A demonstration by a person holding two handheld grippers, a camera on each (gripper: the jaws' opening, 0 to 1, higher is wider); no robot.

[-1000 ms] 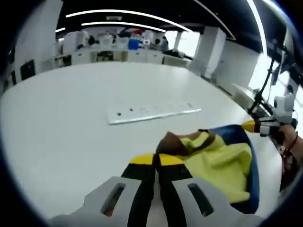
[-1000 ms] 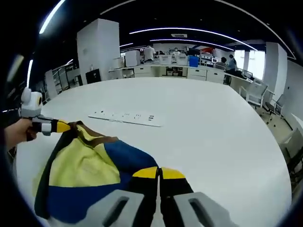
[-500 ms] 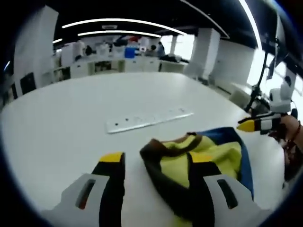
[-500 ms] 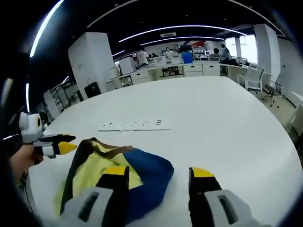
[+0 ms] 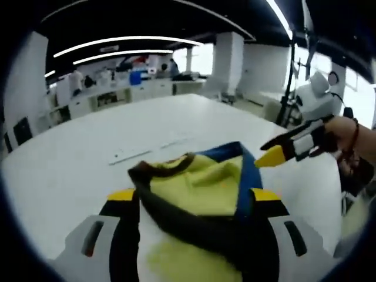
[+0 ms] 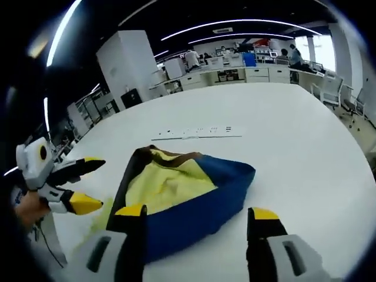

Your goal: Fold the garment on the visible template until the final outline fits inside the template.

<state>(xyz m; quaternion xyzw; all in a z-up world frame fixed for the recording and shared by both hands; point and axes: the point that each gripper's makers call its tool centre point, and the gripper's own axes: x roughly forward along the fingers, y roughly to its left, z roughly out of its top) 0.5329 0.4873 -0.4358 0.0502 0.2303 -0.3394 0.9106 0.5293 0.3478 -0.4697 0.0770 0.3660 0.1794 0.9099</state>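
Left gripper is spread wide, nothing pinched. The garment, a yellow-and-blue bundle, is heaped on the white table between both tools. Right gripper is spread too, empty. No template outline can be made out; a misplaced fold is risked.

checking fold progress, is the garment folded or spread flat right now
Folded, roughly: the garment lies bunched in a thick heap on the table, blue layer wrapped under yellow. Both grippers, left and right, are open.
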